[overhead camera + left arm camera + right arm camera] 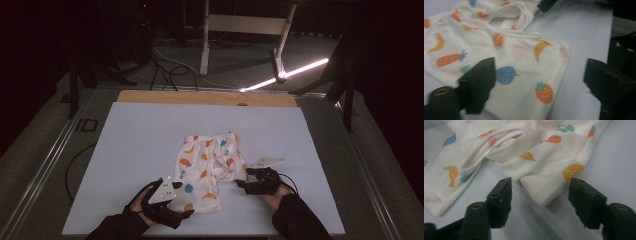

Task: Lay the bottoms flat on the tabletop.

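Cream cotton shorts printed with coloured fruit (207,170) lay half folded near the front edge of the white table cover (125,150). Both the left gripper (175,199) and the right gripper (243,182) stood apart, empty, flanking the cloth, apparently to take hold of its hems for another fold.

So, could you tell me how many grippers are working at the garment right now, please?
2. The left gripper sits at the fruit-print garment's near left corner; the right gripper is at its right edge, jaws open.
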